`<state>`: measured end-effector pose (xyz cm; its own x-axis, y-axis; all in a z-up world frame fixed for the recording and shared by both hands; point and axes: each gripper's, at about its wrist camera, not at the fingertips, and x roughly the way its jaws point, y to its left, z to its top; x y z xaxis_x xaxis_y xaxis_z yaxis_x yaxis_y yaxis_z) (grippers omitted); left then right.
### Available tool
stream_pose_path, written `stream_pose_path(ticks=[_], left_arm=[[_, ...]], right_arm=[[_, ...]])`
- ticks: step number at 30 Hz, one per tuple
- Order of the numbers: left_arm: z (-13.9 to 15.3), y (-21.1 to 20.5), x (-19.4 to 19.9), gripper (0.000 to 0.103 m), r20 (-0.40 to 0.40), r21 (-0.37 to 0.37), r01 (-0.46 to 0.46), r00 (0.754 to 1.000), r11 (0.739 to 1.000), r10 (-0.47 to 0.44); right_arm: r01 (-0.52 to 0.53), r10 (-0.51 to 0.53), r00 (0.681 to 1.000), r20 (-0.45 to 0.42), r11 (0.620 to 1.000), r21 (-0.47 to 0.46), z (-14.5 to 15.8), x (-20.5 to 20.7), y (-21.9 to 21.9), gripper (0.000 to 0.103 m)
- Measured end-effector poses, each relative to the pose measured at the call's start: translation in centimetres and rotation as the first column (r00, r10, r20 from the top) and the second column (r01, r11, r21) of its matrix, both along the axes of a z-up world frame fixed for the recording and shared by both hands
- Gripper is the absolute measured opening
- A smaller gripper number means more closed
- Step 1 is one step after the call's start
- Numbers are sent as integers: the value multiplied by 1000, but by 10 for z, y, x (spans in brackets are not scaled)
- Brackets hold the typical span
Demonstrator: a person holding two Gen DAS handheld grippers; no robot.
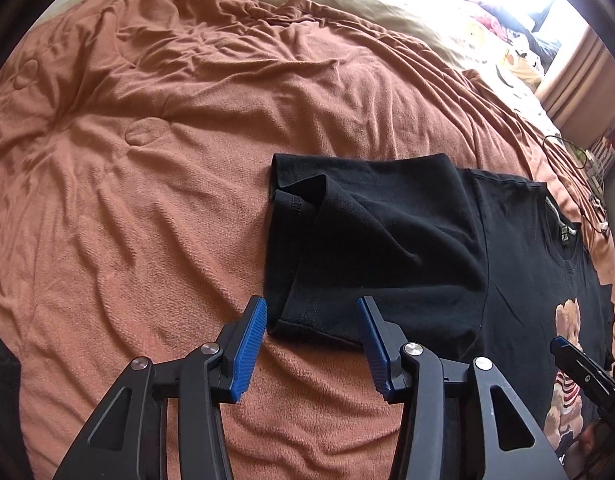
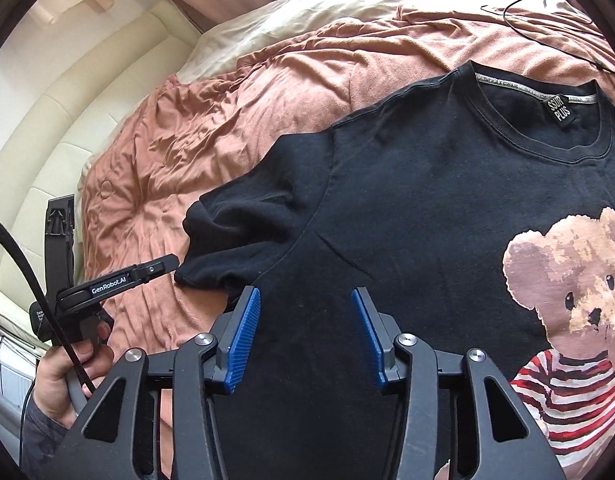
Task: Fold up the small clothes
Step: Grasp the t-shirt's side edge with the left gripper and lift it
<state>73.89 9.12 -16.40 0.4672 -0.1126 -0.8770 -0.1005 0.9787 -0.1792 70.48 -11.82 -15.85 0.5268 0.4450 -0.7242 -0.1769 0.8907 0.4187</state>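
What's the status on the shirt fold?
Left claw open at sleeve hem. Right claw open over black T-shirt, flat, unfolded. Nothing blocking.

A T-shirt [image 2: 427,208] lies flat on the blanket [image 1: 155,184] covering the bed, collar away from the cameras. Its sleeve [image 1: 347,232] lies out to the left, with the left gripper [image 1: 312,312] over the hem. A cable [image 2: 547,20] lies beyond the collar.

A rumpled terracotta blanket [image 1: 167,160] covers the bed; beyond it lies cream bedding [image 2: 267,28], and a black cable [image 2: 547,12] loops on the blanket's far edge.
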Motion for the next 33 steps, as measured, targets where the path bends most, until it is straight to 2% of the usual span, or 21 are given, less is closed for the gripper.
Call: stream_pose_path(ticks=[5,7,8,10,12,20,23,25,26,28,30,32,33], left_arm=[[-13,-4,9,49,-17,16,20,1000,1000,-19],[-18,-2,12,41,-32,8,11,999,1000,-11],[-20,-1,12,32,-38,-5,4,999,1000,-4],[-18,0,9,22,-34,8,-1,999,1000,1],[-15,0,3,6,-31,8,6,999,1000,-6],[-11,5,-23,3,-62,-58,0,998,998,-3],[-11,0,-28,3,-72,-38,16,997,999,-18],[-8,2,-30,5,-71,-38,9,997,999,-12],[-5,5,-30,10,-67,-53,3,998,999,-6],[0,12,-30,26,-55,-75,-19,998,997,15],[4,16,-30,54,-39,-77,-37,999,996,34],[3,17,-28,61,-39,-83,-47,998,995,44],[0,17,-27,61,-45,-98,-49,998,994,44]], right_arm=[[-7,7,1000,-16,1000,1,-1,0,-2,45],[-5,5,1000,-10,1000,-9,2,0,-4,45],[-3,3,1000,-7,1000,-14,3,-1,-4,45],[-1,1,1000,-4,1000,-15,5,-2,-6,45],[4,-4,1000,-4,1000,-10,6,-4,-5,40],[6,-6,999,-34,1000,14,-1,-5,-4,38],[5,-5,999,-36,1000,15,-1,-4,-3,38],[5,-4,999,-38,1000,17,-1,-4,-3,38],[5,-4,999,-41,1000,20,-1,-4,-3,38],[7,-5,999,-47,1000,23,-1,-4,-4,38],[9,-8,999,-48,1000,27,-1,-3,-6,38],[8,-5,999,-53,999,40,-1,-3,-6,38],[8,-6,998,-56,999,45,-2,-3,-6,38]])
